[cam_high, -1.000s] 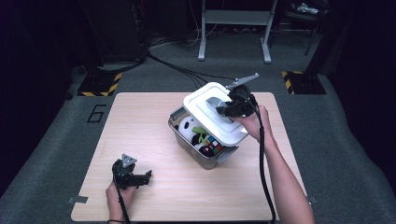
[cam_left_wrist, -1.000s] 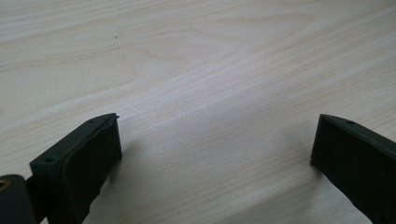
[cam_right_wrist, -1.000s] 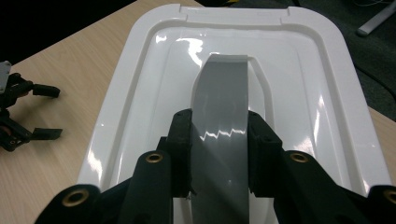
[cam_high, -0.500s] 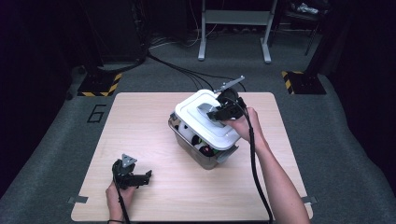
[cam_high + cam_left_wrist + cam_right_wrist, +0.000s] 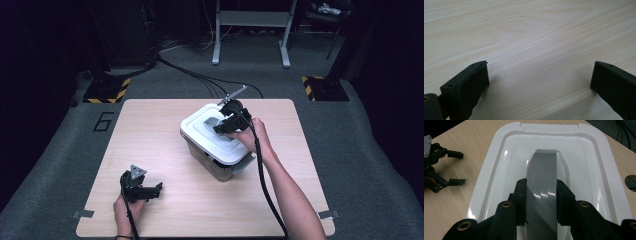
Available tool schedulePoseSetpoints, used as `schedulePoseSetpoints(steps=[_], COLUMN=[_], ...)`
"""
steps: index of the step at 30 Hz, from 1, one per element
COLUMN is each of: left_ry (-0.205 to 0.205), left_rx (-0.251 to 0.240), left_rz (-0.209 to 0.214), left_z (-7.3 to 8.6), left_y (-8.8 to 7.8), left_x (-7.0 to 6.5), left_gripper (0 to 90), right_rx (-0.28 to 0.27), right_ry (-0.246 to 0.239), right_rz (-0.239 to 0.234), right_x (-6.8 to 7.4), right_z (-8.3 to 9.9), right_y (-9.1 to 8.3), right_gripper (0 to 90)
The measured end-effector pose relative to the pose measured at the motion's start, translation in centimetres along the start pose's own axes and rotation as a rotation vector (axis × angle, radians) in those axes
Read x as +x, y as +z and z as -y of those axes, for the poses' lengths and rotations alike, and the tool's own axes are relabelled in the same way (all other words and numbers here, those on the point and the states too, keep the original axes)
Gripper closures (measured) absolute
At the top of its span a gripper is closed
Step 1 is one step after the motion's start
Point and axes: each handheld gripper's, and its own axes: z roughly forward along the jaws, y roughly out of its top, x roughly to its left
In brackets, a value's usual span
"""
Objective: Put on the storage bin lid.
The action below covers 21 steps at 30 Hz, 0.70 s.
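While the right gripper (image 5: 541, 202) clamps the lid's (image 5: 596, 170) grey handle (image 5: 541, 180) over the box (image 5: 220, 167) near the table's (image 5: 150, 130) far right corner, it should press down evenly, the left gripper (image 5: 148, 190) idle and open.

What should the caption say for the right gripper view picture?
Right gripper clamps the grey handle of a white bin lid.

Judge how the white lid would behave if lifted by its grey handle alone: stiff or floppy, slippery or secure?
Probably stiff: the white lid keeps crisp moulded ridges. Its glossy grey handle looks slippery, though the right gripper clamps it squarely. Held centrally, it should hang fairly level.
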Motion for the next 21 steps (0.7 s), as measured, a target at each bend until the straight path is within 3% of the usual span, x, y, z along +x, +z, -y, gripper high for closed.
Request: schedulePoseSetpoints(steps=[11,17,21], left_ry=[-0.005,0.002,0.003], left_rx=[-0.005,0.001,0.002], left_rz=[-0.001,-0.001,-0.001], left_z=[0.0,0.0,0.0], left_y=[0.0,0.0,0.0], left_x=[0.0,0.0,0.0], left_gripper=[1.8,1.8,1.9], right_rx=[0.030,0.043,0.046], right_ry=[0.028,0.011,0.028], right_rz=[-0.003,0.024,0.025], right_x=[0.3,0.8,0.7], right_z=[-0.5,-0.7,-0.7], right_y=[1.7,2.2,2.6], right_gripper=[66.7,66.6,66.4])
